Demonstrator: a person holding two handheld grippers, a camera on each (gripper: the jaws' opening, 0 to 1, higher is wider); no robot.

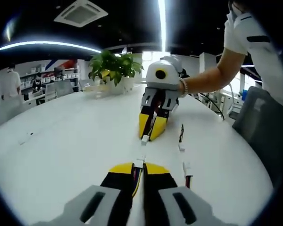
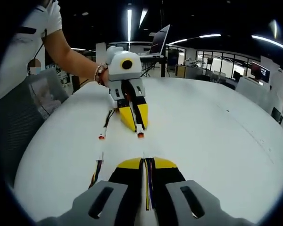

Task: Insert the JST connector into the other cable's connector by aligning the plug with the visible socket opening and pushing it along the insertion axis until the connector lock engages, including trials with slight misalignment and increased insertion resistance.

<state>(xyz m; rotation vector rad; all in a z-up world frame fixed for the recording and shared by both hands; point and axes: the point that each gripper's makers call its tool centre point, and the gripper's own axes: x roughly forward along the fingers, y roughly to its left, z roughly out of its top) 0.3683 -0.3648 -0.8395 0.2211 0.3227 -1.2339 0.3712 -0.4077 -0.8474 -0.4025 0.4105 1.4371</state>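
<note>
In the left gripper view my left gripper (image 1: 139, 167) is shut on a thin multicoloured cable, and its white JST connector (image 1: 139, 163) pokes out past the yellow tips. Facing it, a short gap away, my right gripper (image 1: 151, 133) is held by a person's hand (image 1: 181, 87) and carries the other white connector (image 1: 145, 139). In the right gripper view my right gripper (image 2: 146, 163) is shut on its cable (image 2: 147, 186). The left gripper (image 2: 136, 125) points back at it with a red-tipped connector (image 2: 140, 135). The two connectors are apart, roughly in line.
A spare cable (image 1: 182, 141) with connectors lies on the white table (image 1: 70, 141) beside the grippers, seen as the spare cable (image 2: 102, 136) in the right gripper view. A potted plant (image 1: 114, 68) stands at the far edge. A grey chair (image 2: 35, 101) is beside the table.
</note>
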